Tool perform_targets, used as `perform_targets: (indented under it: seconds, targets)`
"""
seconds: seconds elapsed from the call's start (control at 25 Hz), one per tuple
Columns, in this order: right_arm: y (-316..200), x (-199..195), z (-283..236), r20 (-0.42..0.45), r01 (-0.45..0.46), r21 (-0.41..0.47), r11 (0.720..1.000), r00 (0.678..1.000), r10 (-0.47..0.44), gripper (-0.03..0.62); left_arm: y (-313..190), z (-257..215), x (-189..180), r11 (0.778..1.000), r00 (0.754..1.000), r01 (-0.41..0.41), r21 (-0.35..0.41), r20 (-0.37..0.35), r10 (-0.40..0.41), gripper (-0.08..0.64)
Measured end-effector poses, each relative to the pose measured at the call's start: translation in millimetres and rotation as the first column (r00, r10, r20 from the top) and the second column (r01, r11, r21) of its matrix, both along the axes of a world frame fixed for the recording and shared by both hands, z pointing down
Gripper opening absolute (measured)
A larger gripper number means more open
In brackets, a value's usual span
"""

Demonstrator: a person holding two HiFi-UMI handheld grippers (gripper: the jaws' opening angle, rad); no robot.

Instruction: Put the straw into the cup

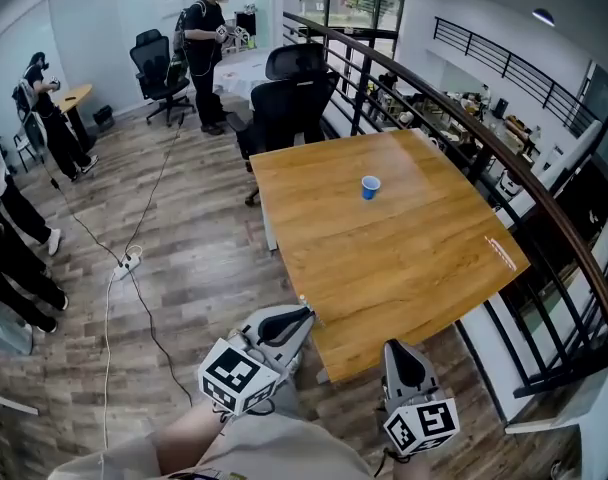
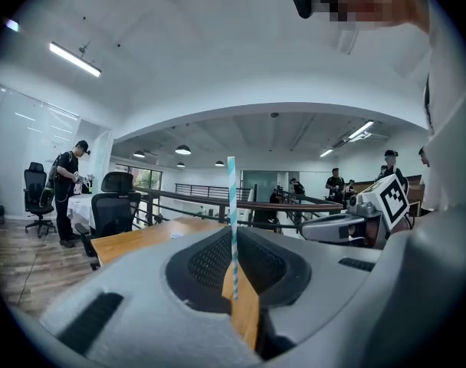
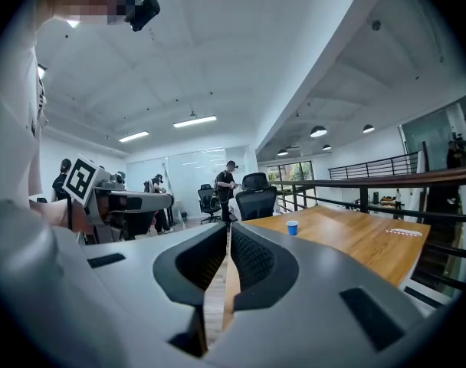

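The jaws of the left gripper (image 2: 234,240) are seen nearly closed, pinching the straw (image 2: 231,190) by its lower part. The straw is held upright, and most of its length stands free above the jaws. It is thin and straight, white with blue-green stripes along its whole length.

The jaws of the right gripper (image 3: 228,240) are pressed together, with only a thin slit left, and nothing is held between them.

In the head view both grippers are held side by side just off the near corner of the wooden bench (image 1: 414,268), over the floor (image 1: 184,298), and are pointed towards the bench.

The cup (image 1: 370,187) is set upright on the bench, mouth up, near the middle and a little towards the far side. It is small and blue, stands alone, and is well apart from both grippers and from the straw.

A thin red-and-white striped strip (image 1: 500,253) is seen lying flat near the bench's right edge; what it is cannot be told.
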State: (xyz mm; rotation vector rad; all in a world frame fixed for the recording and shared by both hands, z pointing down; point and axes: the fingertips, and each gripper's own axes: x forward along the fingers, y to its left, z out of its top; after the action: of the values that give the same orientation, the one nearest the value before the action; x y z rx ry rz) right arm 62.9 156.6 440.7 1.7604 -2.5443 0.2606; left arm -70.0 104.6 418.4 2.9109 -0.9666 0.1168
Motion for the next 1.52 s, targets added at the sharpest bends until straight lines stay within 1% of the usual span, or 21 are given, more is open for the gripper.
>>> perform_targets:
  seconds: [0.2, 0.32, 0.44, 0.52, 0.68, 0.84, 1.0, 1.16, 1.36, 1.52]
  targets:
    - [-66.8, -2.6, 3.3, -0.009, -0.008, -0.040, 0.999, 1.000, 0.008, 0.031, -67.8, 4.3, 0.6, 0.999, 1.000, -0.024, -0.029, -0.002, 0.024, 0.034]
    - [-120.2, -3.4, -4.2, -0.024, -0.008, -0.035, 0.999, 1.000, 0.007, 0.031, -114.9, -1.4, -2.2, 0.999, 0.999, -0.039, -0.030, -0.017, 0.038, 0.034]
    - [-164.4, -5.2, -11.8, -0.025, -0.040, -0.034, 0.999, 0.999, 0.039, 0.031, -155.8, -2.9, -8.5, 0.997, 0.998, -0.057, -0.048, -0.014, 0.056, 0.034]
    - [-189.6, -9.5, -14.8, -0.016, -0.058, -0.037, 0.998, 0.998, 0.058, 0.031, -182.9, -4.2, -10.9, 0.996, 0.997, -0.073, -0.046, -0.004, 0.073, 0.034]
    - [-234.6, -17.6, -14.6, -0.016, -0.081, -0.064, 0.995, 0.997, 0.081, 0.031, -233.6, -7.0, -7.1, 0.994, 0.993, -0.111, -0.019, 0.026, 0.111, 0.034]
    - [-272.0, -17.8, -20.7, -0.022, -0.115, -0.074, 0.991, 0.993, 0.114, 0.031, -275.1, -10.3, 2.5, 0.987, 0.987, -0.161, -0.032, 0.012, 0.161, 0.034]
    - [-299.8, -10.5, -26.1, -0.031, -0.154, -0.070, 0.986, 0.988, 0.153, 0.031, -305.4, -13.1, 10.9, 0.980, 0.981, -0.196, -0.034, 0.005, 0.196, 0.034]
    - [-319.3, -1.7, -30.3, -0.035, -0.173, -0.070, 0.982, 0.985, 0.171, 0.031, -324.0, -8.6, 16.4, 0.980, 0.981, -0.193, -0.048, 0.020, 0.194, 0.034]
    - [-324.8, 17.1, -35.0, -0.029, -0.199, -0.069, 0.977, 0.980, 0.198, 0.031, -326.1, -7.2, 32.9, 0.974, 0.974, -0.220, -0.055, 0.039, 0.222, 0.034]
    - [-319.3, 26.6, -33.8, -0.015, -0.187, -0.068, 0.980, 0.982, 0.187, 0.031, -321.8, -11.8, 45.9, 0.975, 0.974, -0.220, -0.042, 0.044, 0.221, 0.034]
